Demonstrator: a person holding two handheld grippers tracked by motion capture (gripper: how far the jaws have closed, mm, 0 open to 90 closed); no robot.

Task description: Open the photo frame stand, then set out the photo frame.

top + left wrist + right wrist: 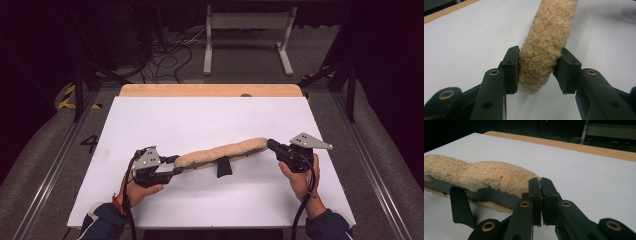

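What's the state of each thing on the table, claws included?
Fleece pad: stretched out long between the two claws, both ends gripped.
Black strap: hanging loose from the pad's underside near its middle.
Left claw: shut on the pad's end, pads pressing into the fleece.
Right claw: closed tight at the pad's other end, on its thin edge.

A white board [210,125] lies on a wooden table [210,90]. Behind it, a grey floor [240,50] with tangled cables [167,52] and a white metal frame [247,22]; the surroundings are dark.
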